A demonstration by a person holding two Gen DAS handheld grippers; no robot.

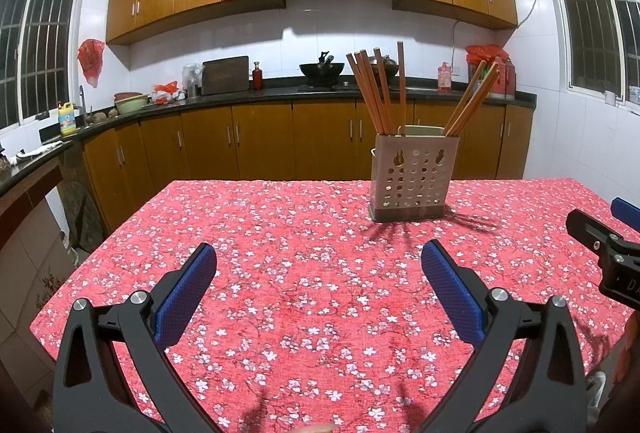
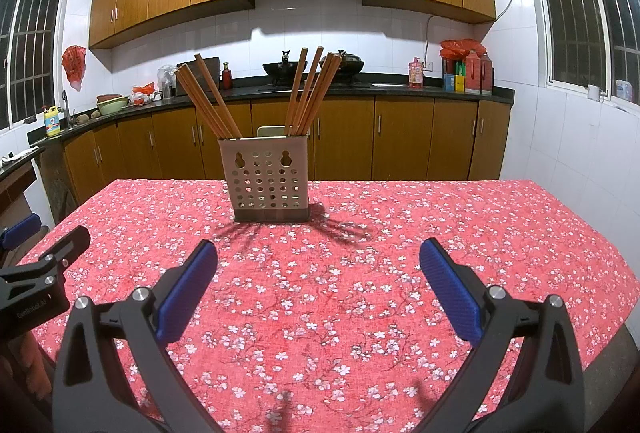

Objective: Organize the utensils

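A perforated metal utensil holder stands upright on the red floral tablecloth, past both grippers. Several wooden chopsticks stick up from it in two leaning bunches, left and right. My left gripper hovers open over the cloth, its blue pads wide apart and holding nothing; the holder is ahead and to its right. My right gripper is open too and holds nothing, with the holder ahead and slightly left. Each gripper shows at the edge of the other's view.
Behind the table runs a black kitchen counter with brown cabinets, a wok, bottles and bowls. The table's far edge lies just behind the holder. A chair back peeks up behind the holder.
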